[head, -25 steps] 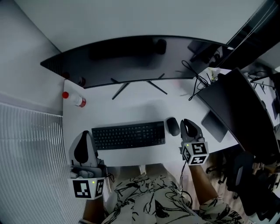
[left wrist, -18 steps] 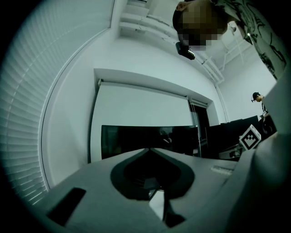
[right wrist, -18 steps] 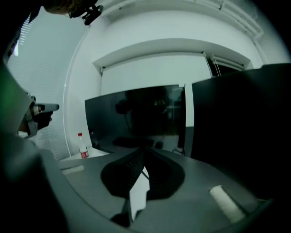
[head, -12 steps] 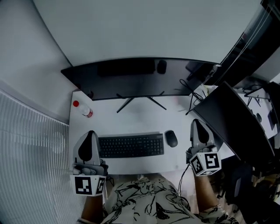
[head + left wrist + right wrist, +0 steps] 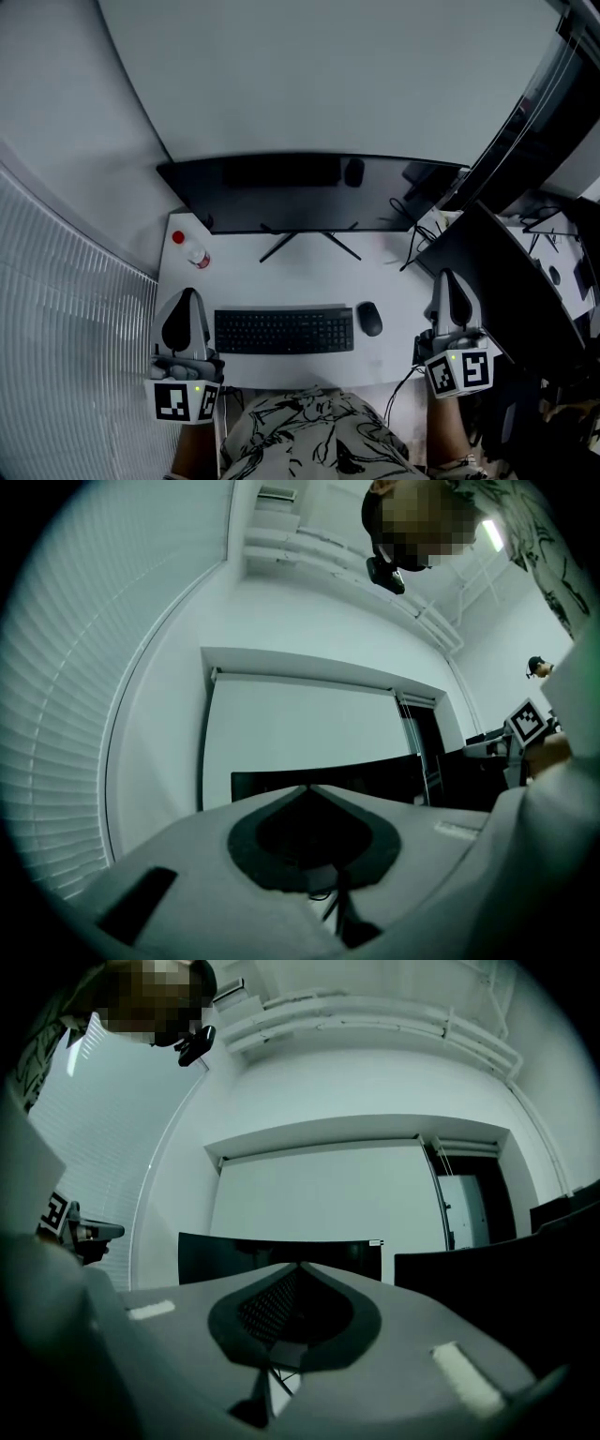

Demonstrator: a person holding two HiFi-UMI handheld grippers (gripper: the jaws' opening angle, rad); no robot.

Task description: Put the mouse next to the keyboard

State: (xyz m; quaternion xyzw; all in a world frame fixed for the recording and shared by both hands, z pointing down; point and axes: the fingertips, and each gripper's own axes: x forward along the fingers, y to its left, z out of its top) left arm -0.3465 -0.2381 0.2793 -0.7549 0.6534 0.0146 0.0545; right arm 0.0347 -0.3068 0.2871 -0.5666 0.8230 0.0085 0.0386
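- White counter (image 5: 281,272), bearing a black keyboard (image 5: 284,330) set parallel to its front edge.
- Black mouse (image 5: 369,319), lying on the counter just beside the keyboard's right end, with a narrow gap between the two. Neither gripper touches it.
- Left gripper (image 5: 188,300): jaws together tip to tip, nothing between them. It is held at the counter's front left, left of the keyboard.
- Right gripper (image 5: 449,281): jaws closed and empty. It is held at the counter's right edge, to the right of the mouse and apart from it.
- Curved dark monitor (image 5: 300,192), at the back of the counter on a splayed stand.
- Clear bottle (image 5: 190,249) with a red cap, at the back left corner, apparently lying on its side.
- Second dark screen (image 5: 506,272), angled, off the counter's right side.
- Dark cables (image 5: 412,220), at the back right.
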